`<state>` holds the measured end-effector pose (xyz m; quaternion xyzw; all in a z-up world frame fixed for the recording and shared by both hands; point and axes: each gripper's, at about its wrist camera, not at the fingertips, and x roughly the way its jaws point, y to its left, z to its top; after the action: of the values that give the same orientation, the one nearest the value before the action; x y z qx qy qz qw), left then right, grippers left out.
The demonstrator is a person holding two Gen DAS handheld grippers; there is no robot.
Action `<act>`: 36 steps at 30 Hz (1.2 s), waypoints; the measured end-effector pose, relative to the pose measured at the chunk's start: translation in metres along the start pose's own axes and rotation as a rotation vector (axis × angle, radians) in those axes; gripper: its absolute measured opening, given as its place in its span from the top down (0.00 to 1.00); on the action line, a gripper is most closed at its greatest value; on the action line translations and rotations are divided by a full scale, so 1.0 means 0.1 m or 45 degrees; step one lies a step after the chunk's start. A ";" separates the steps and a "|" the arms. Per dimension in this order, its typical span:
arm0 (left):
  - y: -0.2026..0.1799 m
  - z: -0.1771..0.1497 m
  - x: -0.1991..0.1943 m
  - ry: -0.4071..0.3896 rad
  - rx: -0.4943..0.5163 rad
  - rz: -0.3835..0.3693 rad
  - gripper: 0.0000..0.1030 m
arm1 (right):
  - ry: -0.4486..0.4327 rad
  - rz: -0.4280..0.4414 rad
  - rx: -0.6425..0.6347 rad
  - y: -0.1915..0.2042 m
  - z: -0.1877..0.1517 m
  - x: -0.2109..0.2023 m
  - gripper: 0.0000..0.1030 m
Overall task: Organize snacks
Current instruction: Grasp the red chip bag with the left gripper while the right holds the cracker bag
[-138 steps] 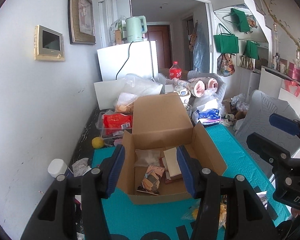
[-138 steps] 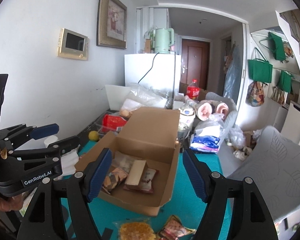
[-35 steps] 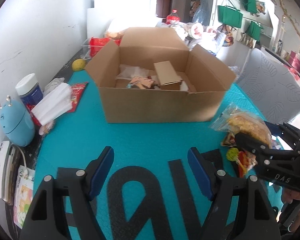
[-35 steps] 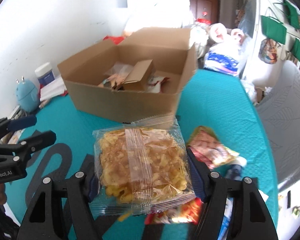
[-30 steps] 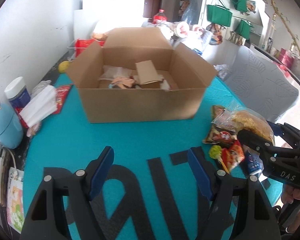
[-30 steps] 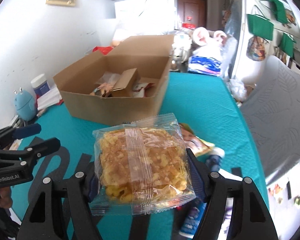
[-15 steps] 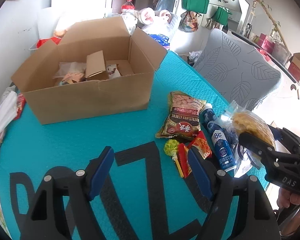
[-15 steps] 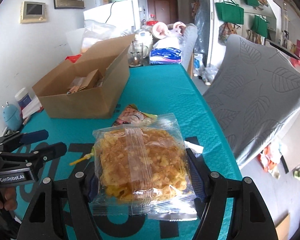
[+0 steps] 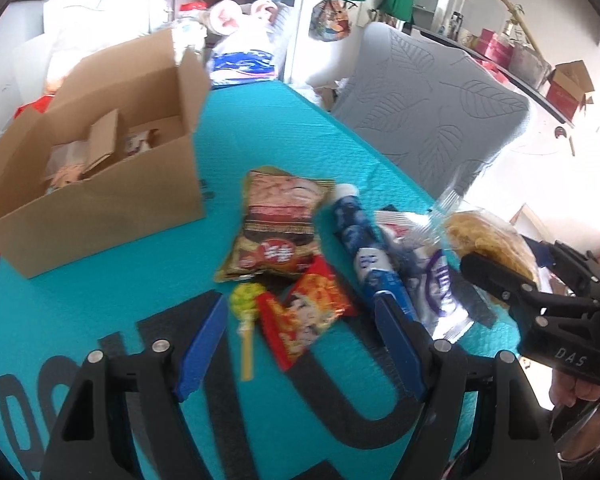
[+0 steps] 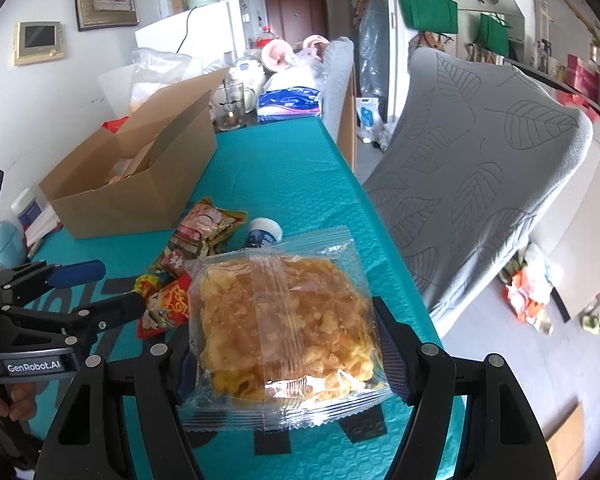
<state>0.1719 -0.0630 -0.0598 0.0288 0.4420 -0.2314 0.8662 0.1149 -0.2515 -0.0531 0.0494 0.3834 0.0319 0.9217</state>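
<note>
My right gripper (image 10: 286, 354) is shut on a clear packet of yellow crispy snack (image 10: 284, 324) and holds it above the teal table's right edge; the packet also shows in the left wrist view (image 9: 488, 240). My left gripper (image 9: 300, 344) is open and empty, low over a red snack packet (image 9: 308, 320) and a green lollipop (image 9: 246, 304). A brown-red snack bag (image 9: 278, 224) and a blue tube (image 9: 364, 252) lie just beyond. The open cardboard box (image 9: 100, 200) with several snacks inside stands at the left.
A grey leaf-patterned chair (image 10: 480, 184) stands close to the table's right edge. A teal mat with black letters (image 9: 100, 292) covers the table. A white-and-purple packet (image 9: 436, 280) lies by the tube. Clutter, a fridge (image 10: 204, 36) and bags sit at the far end.
Both grippers have swung right, away from the box toward the loose snacks. The right gripper still holds the yellow snack packet, further right over the table's edge.
</note>
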 end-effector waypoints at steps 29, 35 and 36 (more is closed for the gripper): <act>-0.09 0.04 0.36 0.086 0.075 0.029 0.47 | 0.035 -0.008 0.116 -0.45 -0.14 0.02 0.30; -0.08 -0.02 0.36 0.087 0.084 0.063 0.71 | 0.043 0.004 0.101 -0.40 -0.15 0.03 0.29; -0.07 -0.03 0.34 0.087 0.077 0.061 0.71 | 0.044 0.005 0.099 -0.39 -0.15 0.03 0.29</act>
<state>0.1834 -0.0811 -0.0871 0.0733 0.4632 -0.2226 0.8547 0.1071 -0.2892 -0.0698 0.0854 0.4002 0.0195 0.9122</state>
